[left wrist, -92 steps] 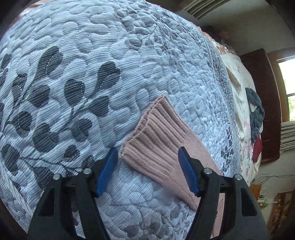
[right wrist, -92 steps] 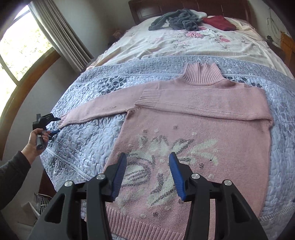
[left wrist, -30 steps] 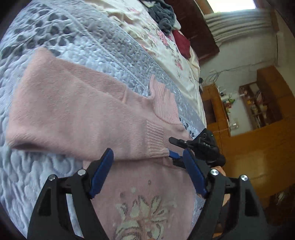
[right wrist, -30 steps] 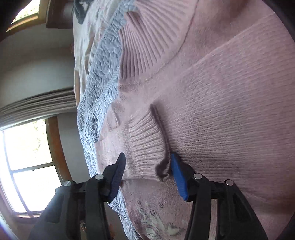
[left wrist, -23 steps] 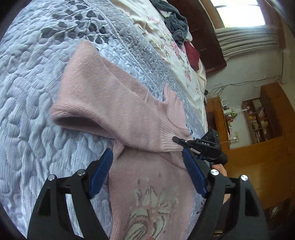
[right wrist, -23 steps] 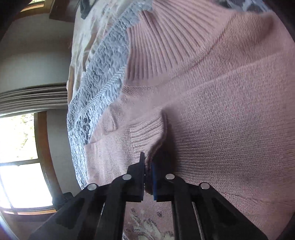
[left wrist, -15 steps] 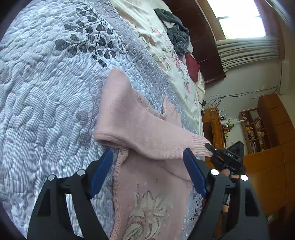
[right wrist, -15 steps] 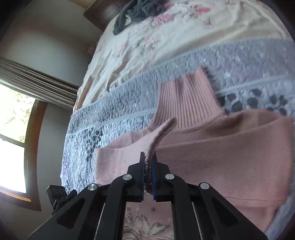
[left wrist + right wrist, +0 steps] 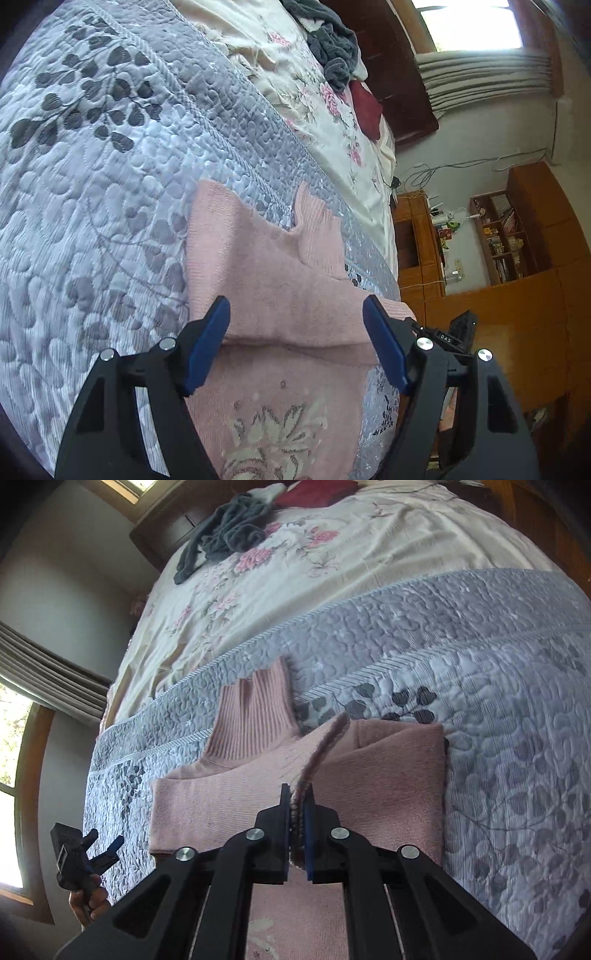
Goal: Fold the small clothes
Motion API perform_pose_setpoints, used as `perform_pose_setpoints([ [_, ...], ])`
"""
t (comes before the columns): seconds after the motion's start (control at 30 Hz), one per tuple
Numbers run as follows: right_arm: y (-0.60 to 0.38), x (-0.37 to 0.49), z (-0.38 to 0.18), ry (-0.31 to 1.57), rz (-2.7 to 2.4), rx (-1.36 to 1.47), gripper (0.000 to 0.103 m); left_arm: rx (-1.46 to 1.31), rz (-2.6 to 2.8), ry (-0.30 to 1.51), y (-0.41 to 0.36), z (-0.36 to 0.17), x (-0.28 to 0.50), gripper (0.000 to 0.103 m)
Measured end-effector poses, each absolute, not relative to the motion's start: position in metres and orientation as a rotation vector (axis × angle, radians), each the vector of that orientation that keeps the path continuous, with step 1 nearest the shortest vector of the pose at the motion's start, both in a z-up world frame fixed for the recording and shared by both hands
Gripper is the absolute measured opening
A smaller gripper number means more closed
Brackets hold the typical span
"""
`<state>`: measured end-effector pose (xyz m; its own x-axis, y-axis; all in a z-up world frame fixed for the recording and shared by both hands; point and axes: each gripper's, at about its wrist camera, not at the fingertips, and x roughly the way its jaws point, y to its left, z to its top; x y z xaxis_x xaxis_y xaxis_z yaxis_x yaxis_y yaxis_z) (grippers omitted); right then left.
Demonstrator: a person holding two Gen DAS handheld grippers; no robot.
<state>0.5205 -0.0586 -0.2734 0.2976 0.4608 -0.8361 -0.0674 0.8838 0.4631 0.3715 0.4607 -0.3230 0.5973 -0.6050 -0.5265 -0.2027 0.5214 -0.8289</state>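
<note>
A pink turtleneck sweater (image 9: pixel 280 280) with a flower pattern lies flat on the grey quilt (image 9: pixel 110 184). Its ribbed collar (image 9: pixel 255 720) points toward the headboard. My right gripper (image 9: pixel 297 812) is shut on the ribbed cuff (image 9: pixel 325 746) of one sleeve and holds it up over the chest, with the sleeve stretched across below the collar. My left gripper (image 9: pixel 295 347) hovers open above the folded sleeve, nothing between its blue fingers (image 9: pixel 207 343). In the right wrist view a hand holds that left gripper (image 9: pixel 99 849) off the sweater's left edge.
A floral sheet (image 9: pixel 295 572) covers the far half of the bed, with a grey garment (image 9: pixel 229 531) and a dark red one (image 9: pixel 314 491) near the wooden headboard. Wooden shelves (image 9: pixel 498 229) stand beyond the bed's right side. A window (image 9: pixel 7 738) is at left.
My right gripper closed on the sleeve cuff, lifted it and carried it to the right across the sweater. The left gripper stayed open and drew back from the sleeve.
</note>
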Motion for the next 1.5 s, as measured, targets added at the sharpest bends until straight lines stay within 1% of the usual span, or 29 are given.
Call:
perform_pose_setpoints([
  [0.2,-0.087,0.517,-0.321,1.285,0.314,0.436,0.006,-0.954,-0.347,1.004,0.430,-0.336,0.415,0.070],
  [0.33,-0.107,0.518,-0.352,1.319,0.283,0.513,0.006,-0.917,-0.338,1.073,0.420,-0.359,0.435,0.069],
  [0.47,-0.117,0.515,-0.375,1.343,0.270,0.525,0.006,-0.913,-0.291,1.139,0.423,-0.389,0.444,0.067],
  [0.53,-0.122,0.515,-0.377,1.343,0.291,0.542,0.006,-0.939,-0.292,1.154,0.426,-0.398,0.445,0.065],
  [0.57,-0.125,0.515,-0.372,1.329,0.302,0.561,0.012,-0.957,-0.302,1.150,0.428,-0.397,0.445,0.064],
  [0.6,-0.130,0.515,-0.362,1.293,0.301,0.574,0.016,-0.977,-0.329,1.130,0.430,-0.392,0.446,0.064],
  [0.67,-0.138,0.520,-0.345,1.222,0.325,0.617,0.017,-0.986,-0.379,1.084,0.433,-0.381,0.450,0.065],
  [0.73,-0.139,0.529,-0.338,1.195,0.354,0.650,0.017,-0.975,-0.381,1.068,0.435,-0.375,0.457,0.066],
  [0.8,-0.134,0.539,-0.343,1.209,0.386,0.688,0.017,-0.998,-0.360,1.080,0.439,-0.382,0.465,0.067],
  [0.9,-0.121,0.542,-0.371,1.294,0.459,0.727,0.017,-1.033,-0.318,1.135,0.444,-0.404,0.474,0.068],
  [0.93,-0.119,0.542,-0.381,1.326,0.443,0.693,0.017,-1.053,-0.300,1.151,0.447,-0.411,0.473,0.066],
  [0.97,-0.120,0.540,-0.389,1.340,0.421,0.651,0.007,-1.080,-0.295,1.152,0.451,-0.413,0.473,0.061],
  [1.0,-0.122,0.539,-0.391,1.336,0.412,0.639,0.000,-1.096,-0.292,1.131,0.456,-0.407,0.470,0.062],
  [1.03,-0.126,0.535,-0.387,1.321,0.421,0.652,0.002,-1.108,-0.311,1.066,0.464,-0.393,0.465,0.063],
  [1.07,-0.129,0.532,-0.381,1.300,0.438,0.662,0.015,-1.119,-0.338,1.004,0.472,-0.380,0.459,0.069],
  [1.1,-0.131,0.529,-0.374,1.285,0.449,0.655,0.025,-1.123,-0.350,0.968,0.478,-0.370,0.453,0.072],
  [1.17,-0.136,0.524,-0.364,1.273,0.456,0.646,0.026,-1.128,-0.365,0.957,0.483,-0.362,0.445,0.073],
  [1.27,-0.149,0.519,-0.366,1.294,0.399,0.658,0.027,-1.077,-0.374,1.029,0.470,-0.366,0.443,0.073],
  [1.4,-0.150,0.515,-0.375,1.345,0.384,0.644,0.024,-1.025,-0.397,1.062,0.450,-0.372,0.437,0.073],
  [1.5,-0.145,0.517,-0.371,1.351,0.363,0.633,0.023,-1.019,-0.395,1.076,0.442,-0.377,0.433,0.073],
])
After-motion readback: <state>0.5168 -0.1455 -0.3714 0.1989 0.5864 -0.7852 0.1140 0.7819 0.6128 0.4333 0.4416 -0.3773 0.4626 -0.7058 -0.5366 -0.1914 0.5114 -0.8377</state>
